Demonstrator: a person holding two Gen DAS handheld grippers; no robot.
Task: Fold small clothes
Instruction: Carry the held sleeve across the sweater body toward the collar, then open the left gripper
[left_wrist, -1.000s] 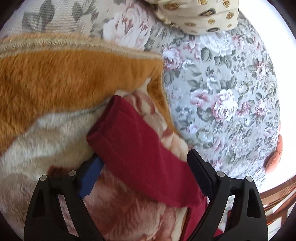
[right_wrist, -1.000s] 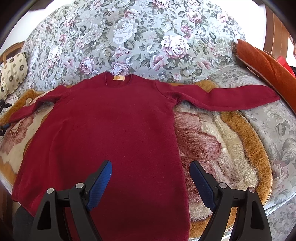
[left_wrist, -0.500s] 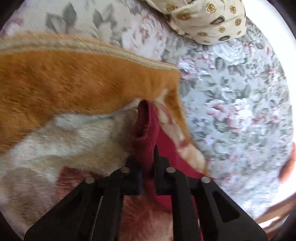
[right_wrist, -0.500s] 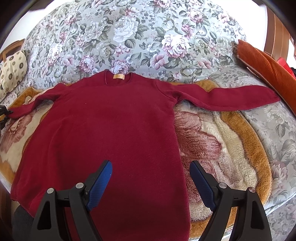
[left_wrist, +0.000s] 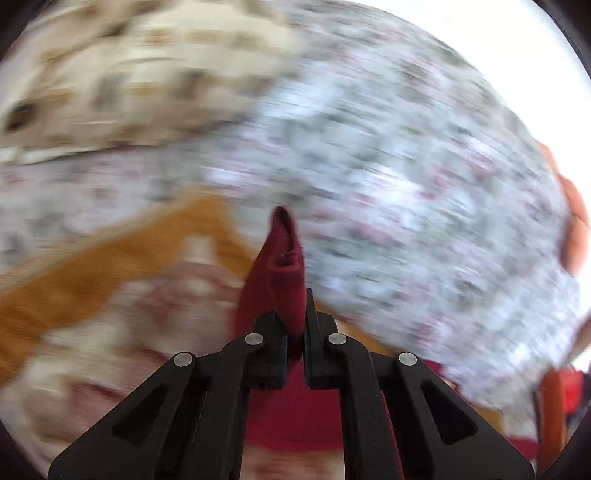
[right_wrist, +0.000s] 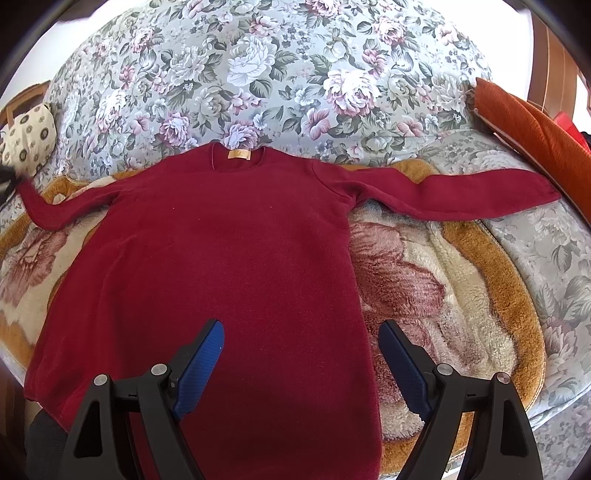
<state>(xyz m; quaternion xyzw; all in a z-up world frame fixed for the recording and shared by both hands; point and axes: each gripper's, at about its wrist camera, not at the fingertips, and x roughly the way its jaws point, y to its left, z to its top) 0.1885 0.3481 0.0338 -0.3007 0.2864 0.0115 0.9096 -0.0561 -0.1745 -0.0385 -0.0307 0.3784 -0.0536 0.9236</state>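
Observation:
A dark red long-sleeved sweater (right_wrist: 229, 258) lies flat, front up, on a plush blanket (right_wrist: 424, 280), neck away from me and both sleeves spread out. My left gripper (left_wrist: 295, 321) is shut on the cuff of the sweater's left sleeve (left_wrist: 282, 258) and holds it raised off the blanket; that view is motion-blurred. In the right wrist view this cuff (right_wrist: 29, 192) shows lifted at the far left. My right gripper (right_wrist: 301, 354) is open and empty, hovering above the sweater's lower body. The right sleeve (right_wrist: 461, 192) lies stretched out flat.
The blanket covers a floral sofa (right_wrist: 280, 81). A cream patterned cushion (right_wrist: 27, 136) sits at the left end, an orange cushion (right_wrist: 535, 133) at the right end. A wooden frame (right_wrist: 550, 66) stands behind the right end.
My left gripper closed on the left sleeve's cuff, then lifted and swung it fast, blurring that view. The sleeve end has risen off the blanket. The right gripper has not moved.

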